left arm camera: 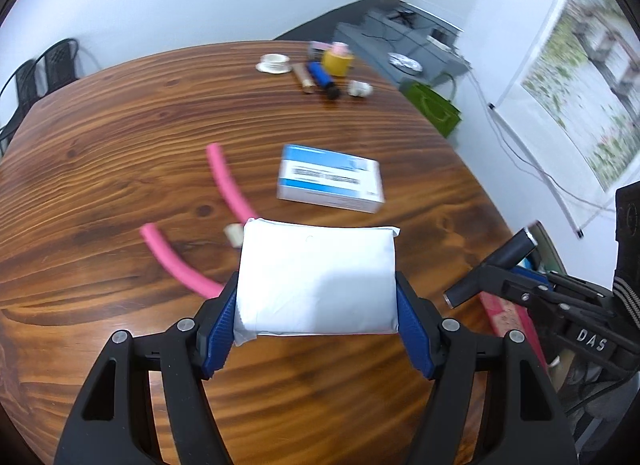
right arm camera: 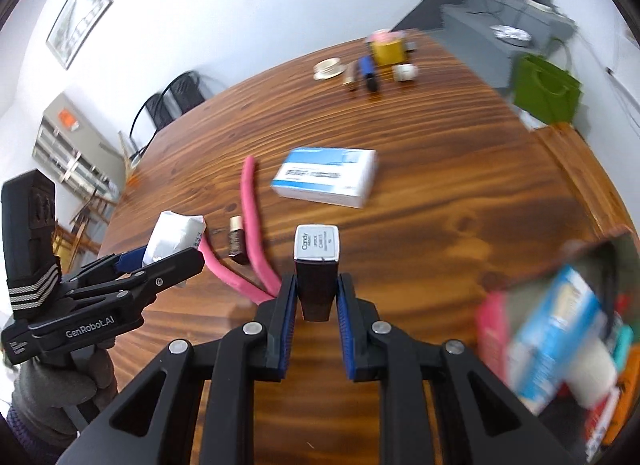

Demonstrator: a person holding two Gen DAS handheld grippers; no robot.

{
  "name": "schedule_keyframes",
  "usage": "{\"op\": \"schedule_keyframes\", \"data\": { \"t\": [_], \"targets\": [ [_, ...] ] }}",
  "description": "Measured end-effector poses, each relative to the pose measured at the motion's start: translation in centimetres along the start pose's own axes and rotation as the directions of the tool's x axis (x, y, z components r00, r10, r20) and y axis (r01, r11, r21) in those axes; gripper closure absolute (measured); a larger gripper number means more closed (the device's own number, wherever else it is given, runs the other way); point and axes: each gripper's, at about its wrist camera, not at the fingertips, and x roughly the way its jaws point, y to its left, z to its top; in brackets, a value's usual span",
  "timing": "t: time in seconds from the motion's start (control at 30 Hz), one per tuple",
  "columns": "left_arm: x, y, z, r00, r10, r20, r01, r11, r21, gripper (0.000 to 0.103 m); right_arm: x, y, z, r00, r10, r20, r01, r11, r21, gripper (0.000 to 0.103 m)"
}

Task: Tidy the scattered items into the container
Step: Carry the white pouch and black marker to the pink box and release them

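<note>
My left gripper [left arm camera: 316,289] is shut on a soft white packet [left arm camera: 316,261], which its blue pads squeeze from both sides above the wooden table [left arm camera: 120,145]. My right gripper [right arm camera: 317,285] is shut on a dark tube with a silver labelled end [right arm camera: 316,249]. In the left wrist view that tube [left arm camera: 494,263] shows at the right, beyond the table's edge. On the table lie a blue and white box [right arm camera: 326,177], a bent pink foam tube [right arm camera: 250,205] and a small dark bottle [right arm camera: 237,243]. A container [right arm camera: 600,261] holding several blurred items sits low at the right.
A yellow roll [left arm camera: 338,61], a white cup on a saucer [left arm camera: 274,63], a blue cylinder [left arm camera: 320,75] and other small items stand at the table's far end. A green bag [left arm camera: 434,105] sits past the right edge. Black chairs [left arm camera: 44,69] stand far left.
</note>
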Motion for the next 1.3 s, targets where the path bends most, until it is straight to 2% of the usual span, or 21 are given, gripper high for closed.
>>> {"op": "schedule_keyframes", "data": {
  "t": [0.27, 0.43, 0.63, 1.0, 1.3],
  "targets": [
    [0.6, -7.3, -0.4, 0.997, -0.071, -0.012, 0.072, 0.993, 0.091, 0.03, -6.7, -7.4, -3.1, 0.994, -0.096, 0.058, 0.088, 0.988, 0.126, 0.081],
    [1.3, -11.8, -0.8, 0.993, -0.113, -0.027, 0.116, 0.983, 0.142, 0.03, -9.9, -12.0, -5.4, 0.984, -0.169, 0.062, 0.153, 0.966, 0.207, 0.081],
    [1.8, -16.2, -1.1, 0.987, -0.155, -0.043, 0.16, 0.968, 0.192, 0.03, -12.1, -16.0, -7.6, 0.974, -0.221, 0.05, 0.199, 0.941, 0.273, 0.081],
    [3.0, -22.5, -2.5, 0.975, -0.2, -0.099, 0.221, 0.933, 0.285, 0.03, -13.0, -18.8, -9.7, 0.973, -0.229, 0.036, 0.205, 0.924, 0.322, 0.081],
    [5.1, -25.6, -3.6, 0.967, -0.193, -0.168, 0.24, 0.912, 0.333, 0.029, -13.0, -20.0, -10.1, 0.975, -0.222, 0.021, 0.203, 0.92, 0.336, 0.081]
  ]
}}
